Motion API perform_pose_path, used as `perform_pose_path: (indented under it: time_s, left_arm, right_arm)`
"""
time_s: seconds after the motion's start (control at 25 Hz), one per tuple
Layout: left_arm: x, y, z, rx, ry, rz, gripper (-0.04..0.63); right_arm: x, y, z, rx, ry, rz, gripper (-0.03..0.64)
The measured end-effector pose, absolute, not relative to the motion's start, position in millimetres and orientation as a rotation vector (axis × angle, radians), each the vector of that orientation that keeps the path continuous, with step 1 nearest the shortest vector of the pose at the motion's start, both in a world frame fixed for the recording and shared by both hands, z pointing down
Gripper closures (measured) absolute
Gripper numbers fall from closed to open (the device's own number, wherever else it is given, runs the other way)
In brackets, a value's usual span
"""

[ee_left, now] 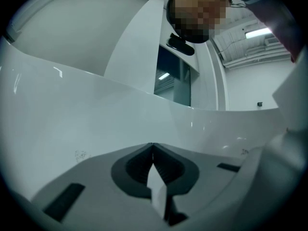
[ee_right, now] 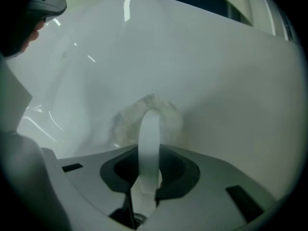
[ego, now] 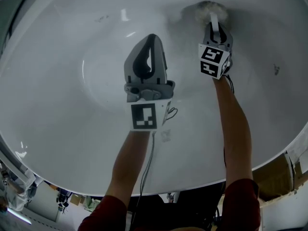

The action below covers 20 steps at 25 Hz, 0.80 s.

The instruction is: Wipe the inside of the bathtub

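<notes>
Grey plastic forms both tongs, each with dark ribbed pads on the inside. The right tongs (ee_right: 149, 160) are clamped narrowly on the flat white handle (ee_right: 149, 129) of a scrubber (ee_right: 169, 117). The handle is a thin strip that arches up from between the pads to the scrubber's head. That head is pale and fluffy with a rounded outline. It looks like wool or microfibre, though the soft focus leaves that uncertain. It is pressed against the sloping inner wall of the bathtub (ego: 62, 81), near the far end in the head view.

The left tongs (ee_left: 153, 150) are closed tip to tip with nothing between them. They hang over the middle of the basin, well apart from the scrubber. Each tool carries a white marker cube (ego: 144, 115) printed with black squares.

The tub is glossy white and smooth, a deep oval bowl with bright streaks of reflected light and a few small dark specks (ego: 276, 70) on its surface. Two bare forearms (ego: 236, 124) reach into it from the near rim, with dark red sleeves (ego: 240, 206) at the elbows. A thin black cable (ego: 147, 167) runs along the left forearm.
</notes>
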State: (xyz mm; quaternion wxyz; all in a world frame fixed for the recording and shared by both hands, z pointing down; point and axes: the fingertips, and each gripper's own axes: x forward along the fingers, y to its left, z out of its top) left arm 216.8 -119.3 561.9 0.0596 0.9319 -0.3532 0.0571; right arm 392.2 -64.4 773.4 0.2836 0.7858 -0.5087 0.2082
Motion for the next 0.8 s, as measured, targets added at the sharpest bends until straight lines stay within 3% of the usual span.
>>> perform_pose_path:
  time_s: [0.32, 0.8]
  left_arm:
    - [235.0, -89.2, 597.9, 2.856, -1.111, 0.189, 0.580]
    - [71.4, -125.8, 493.1, 2.728, -1.354, 0.079, 0.580]
  right_arm:
    - [417.1, -37.4, 824.0, 2.145, -1.368, 0.617, 0.527]
    - [272.2, -75.0, 667.3, 2.218, -1.533, 0.547, 0.526]
